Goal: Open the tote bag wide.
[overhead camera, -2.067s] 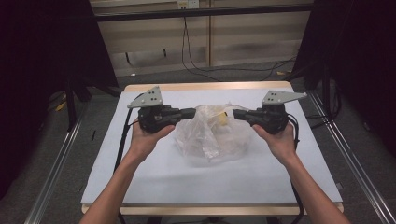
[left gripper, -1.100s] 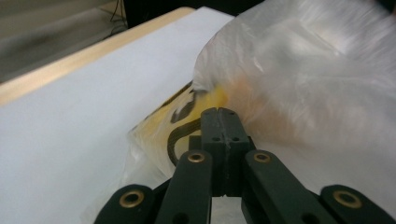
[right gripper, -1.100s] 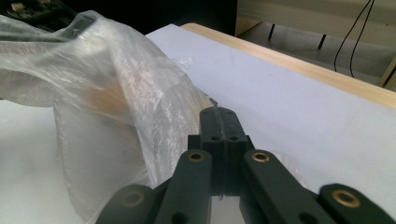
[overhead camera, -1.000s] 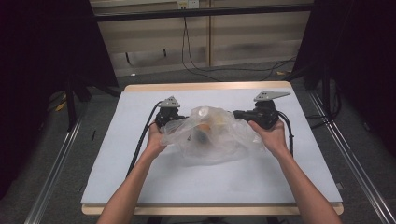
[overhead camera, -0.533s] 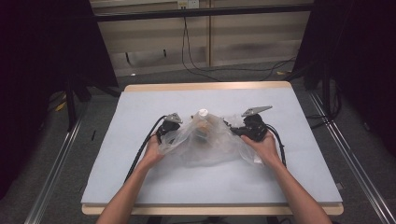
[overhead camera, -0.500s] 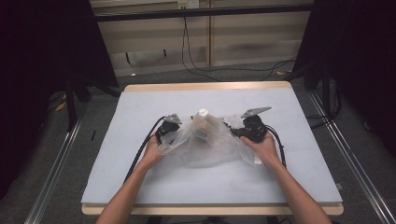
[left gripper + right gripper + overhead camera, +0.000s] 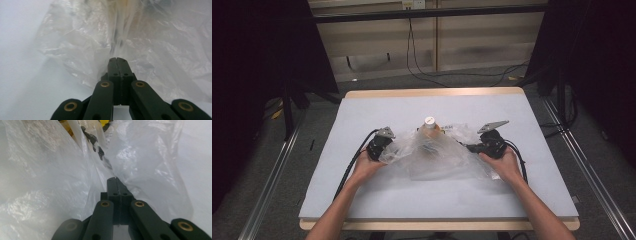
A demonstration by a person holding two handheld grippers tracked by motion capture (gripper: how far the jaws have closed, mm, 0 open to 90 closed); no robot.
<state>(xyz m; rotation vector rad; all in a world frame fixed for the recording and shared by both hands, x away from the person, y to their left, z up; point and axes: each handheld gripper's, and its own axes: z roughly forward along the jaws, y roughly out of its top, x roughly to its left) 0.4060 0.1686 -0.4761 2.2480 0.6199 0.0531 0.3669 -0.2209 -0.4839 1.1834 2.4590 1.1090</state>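
Item: clear plastic bag (image 7: 439, 157), crumpled, thin film, lying at the middle of the table and spread wide from left to right. Contents: a bottle (image 7: 430, 131) with a white cap (image 7: 430, 120), standing near the far edge of the bag, its neck and cap rising clear of the film; a yellowish shape shows through the plastic in both gripper views, too blurred to name.

Change from two seconds ago: the bag was then bunched high between the two tools, held off the surface. It has since come down onto the table and been drawn out flat to either side, and the bottle top, then wrapped in film, now stands exposed. Judgement: the mouth of the bag is being pulled open and down around the bottle, so the work of baring it is well along; the lower body remains covered.

Holding tools: left gripper (image 7: 384, 145), at the bag's left edge, jaws clenched together on a fold of film (image 7: 117, 60). Right gripper (image 7: 474, 147), at the bag's right edge, jaws likewise pressed tight on a pleat (image 7: 115, 179). Each is carried by a hand, forearms entering from the near side.

Support: table (image 7: 362, 200) with pale grey-blue top and wooden rim.
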